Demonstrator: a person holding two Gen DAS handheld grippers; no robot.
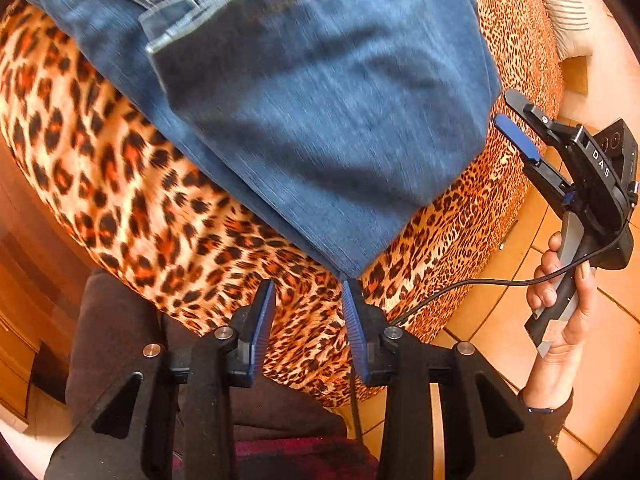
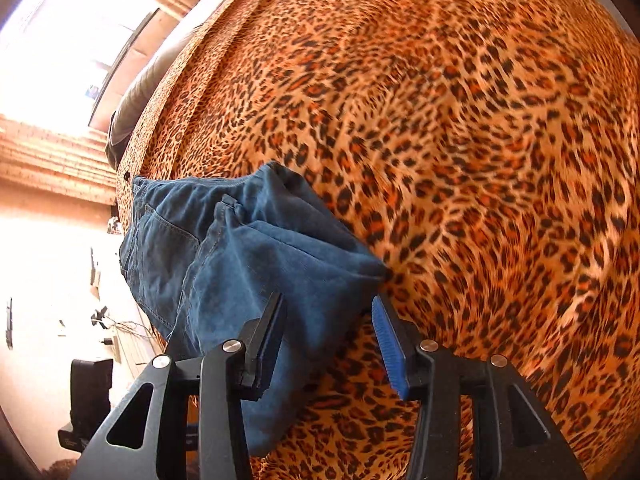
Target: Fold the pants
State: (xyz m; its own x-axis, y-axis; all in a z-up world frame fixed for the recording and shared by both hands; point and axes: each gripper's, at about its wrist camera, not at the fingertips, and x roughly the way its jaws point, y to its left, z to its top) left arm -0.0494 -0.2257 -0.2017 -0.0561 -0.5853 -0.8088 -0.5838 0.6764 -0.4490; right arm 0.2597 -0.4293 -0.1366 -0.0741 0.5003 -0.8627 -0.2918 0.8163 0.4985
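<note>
Leopard-print bed (image 2: pixel 460 140) carries the jeans (image 2: pixel 240 248), already doubled over near its left edge. Left gripper (image 1: pixel 308 316) and right gripper (image 2: pixel 328 336): jaws apart, empty. Likely between folds; next needs regrasping the fold's near edge.

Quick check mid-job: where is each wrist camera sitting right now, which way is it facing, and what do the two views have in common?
Left wrist: behind the left gripper, jaws open, looking down at the jeans on the leopard blanket; the right hand holding the right gripper and the person's dark clothing show.
Right wrist: behind the right gripper, jaws open, facing across the blanket toward the jeans and a bright window; no body shows.
Shared: jeans and blanket.
</note>
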